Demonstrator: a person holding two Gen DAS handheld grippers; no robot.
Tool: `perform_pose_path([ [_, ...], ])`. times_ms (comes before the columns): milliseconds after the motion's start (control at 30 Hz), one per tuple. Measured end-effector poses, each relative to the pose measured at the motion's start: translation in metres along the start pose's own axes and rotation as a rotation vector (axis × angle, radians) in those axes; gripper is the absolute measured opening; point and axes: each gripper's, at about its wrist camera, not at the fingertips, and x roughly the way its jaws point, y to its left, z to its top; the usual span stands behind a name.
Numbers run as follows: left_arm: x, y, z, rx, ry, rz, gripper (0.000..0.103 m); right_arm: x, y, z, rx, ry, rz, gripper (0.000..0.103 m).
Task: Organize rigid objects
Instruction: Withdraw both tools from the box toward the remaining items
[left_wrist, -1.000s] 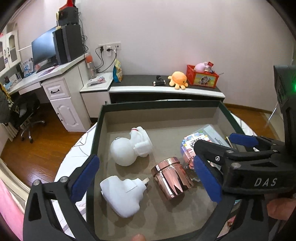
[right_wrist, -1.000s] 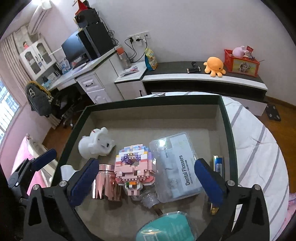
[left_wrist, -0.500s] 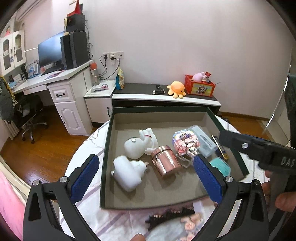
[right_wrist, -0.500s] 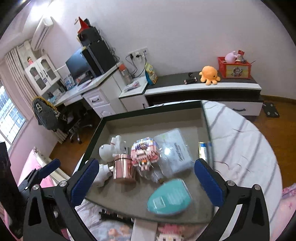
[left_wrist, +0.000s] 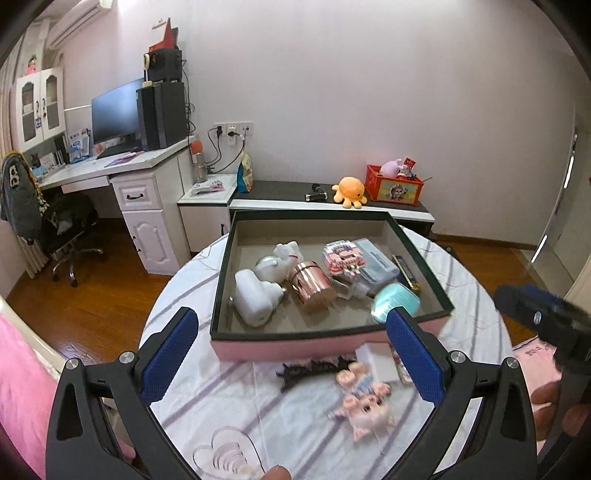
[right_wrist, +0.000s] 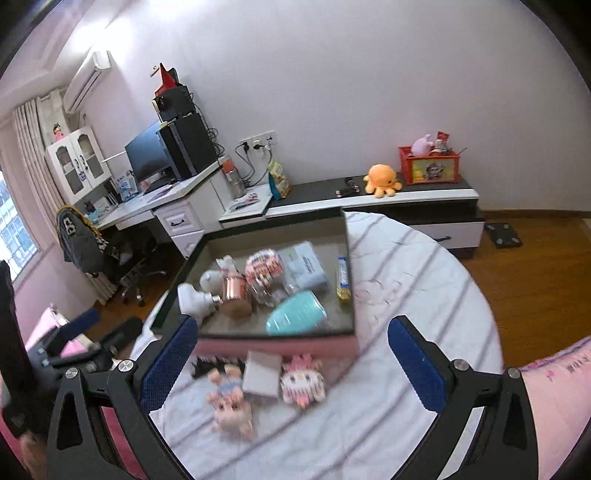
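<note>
Both grippers, left gripper (left_wrist: 291, 354) and right gripper (right_wrist: 291, 363), wide open, empty. Small white box (right_wrist: 261, 376) and pink block figure (right_wrist: 303, 380) between right jaws, ahead. Best descend squarely, closing gently; pink-sided tray (right_wrist: 280, 347) just beyond.

A pale-walled bedroom study with wooden flooring, seen in daylight

A plain white wall (left_wrist: 369, 92) runs behind a low black-and-white cabinet (left_wrist: 332, 205), where an orange octopus plush (left_wrist: 349, 190) sits beside a red storage crate (left_wrist: 393, 184). To the left, a white corner desk (left_wrist: 122, 173) carries a dark monitor (left_wrist: 114, 114) and a black computer tower (left_wrist: 160, 112), with wall sockets (left_wrist: 232, 129) just right of them. A black office chair (left_wrist: 66, 225) stands at the far left on brown wooden floor (left_wrist: 92, 291). An air conditioner (right_wrist: 86, 81) hangs high on the left wall above a glass-fronted cupboard (right_wrist: 79, 162), near a curtained window (right_wrist: 14, 225). A round table with striped cloth (right_wrist: 417, 280) fills the foreground.
</note>
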Motion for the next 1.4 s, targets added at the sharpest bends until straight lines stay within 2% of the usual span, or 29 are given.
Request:
perform_pose_path([
  [400, -0.047, -0.008, -0.04, -0.023, -0.005, 0.003, 0.103, -0.045, 0.008, -0.05, -0.026, -0.02, -0.08, 0.103],
  [633, -0.058, -0.008, -0.058, -0.025, 0.004, 0.01, 0.103, -0.053, 0.021, -0.066, -0.056, -0.011, -0.094, 0.103],
  [1400, -0.074, -0.01, -0.063, -0.03, -0.016, 0.009, 0.103, -0.067, 0.018, -0.068, -0.059, -0.035, -0.145, 0.103],
])
